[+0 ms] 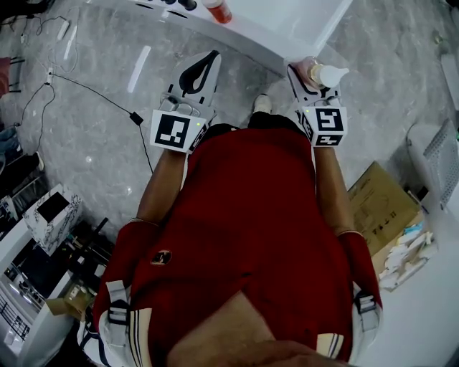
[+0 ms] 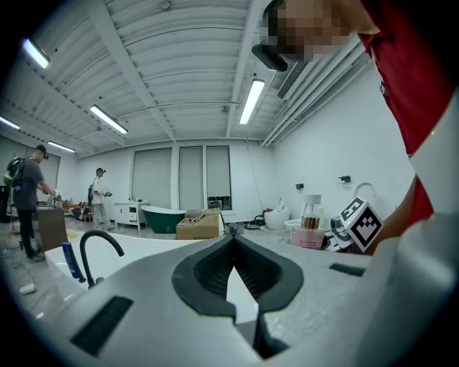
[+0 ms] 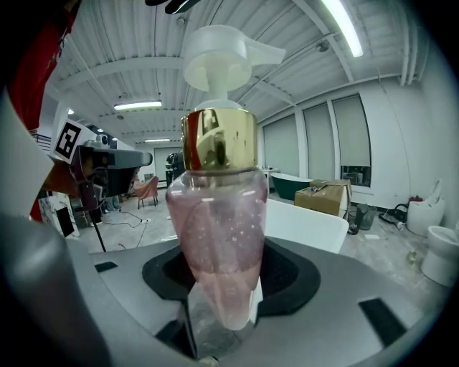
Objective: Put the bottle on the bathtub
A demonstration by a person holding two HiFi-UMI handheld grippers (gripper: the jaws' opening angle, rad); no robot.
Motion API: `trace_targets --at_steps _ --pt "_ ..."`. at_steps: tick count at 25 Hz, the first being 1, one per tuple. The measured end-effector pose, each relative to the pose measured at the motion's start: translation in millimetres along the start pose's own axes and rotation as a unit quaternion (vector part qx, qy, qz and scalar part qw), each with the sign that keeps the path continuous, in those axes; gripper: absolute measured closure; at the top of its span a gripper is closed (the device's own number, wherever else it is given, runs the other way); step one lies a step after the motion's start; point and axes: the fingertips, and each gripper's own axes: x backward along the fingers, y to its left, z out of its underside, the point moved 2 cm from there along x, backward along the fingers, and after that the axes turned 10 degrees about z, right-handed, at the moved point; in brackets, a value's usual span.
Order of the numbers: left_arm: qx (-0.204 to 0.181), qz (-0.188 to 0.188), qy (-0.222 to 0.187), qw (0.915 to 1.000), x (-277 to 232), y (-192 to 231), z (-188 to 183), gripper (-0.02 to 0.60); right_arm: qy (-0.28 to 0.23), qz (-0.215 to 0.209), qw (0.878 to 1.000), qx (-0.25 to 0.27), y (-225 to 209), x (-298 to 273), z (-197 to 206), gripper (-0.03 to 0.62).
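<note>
Where the right gripper closes, its jaws clamp the lower body of the pink bottle, which is upright with a gold collar and white pump on top. The left gripper has its jaws pressed together at the tips, nothing between them. The bottle is held in the air near the corner of the white bathtub. The left gripper hangs beside the bathtub's rim. A red-orange container stands farther along the bathtub's ledge.
</note>
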Motion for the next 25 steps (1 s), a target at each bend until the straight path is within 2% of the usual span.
trace_targets --at_steps 11,25 --pt "0.005 -0.011 0.014 0.9998 -20 12 0 0.574 0.023 -0.009 1.0 0.016 -8 -42 15 0.373" --pt "0.015 0.008 0.04 0.9991 -21 34 11 0.574 0.062 0.016 0.998 0.007 -21 -92 50 0.373"
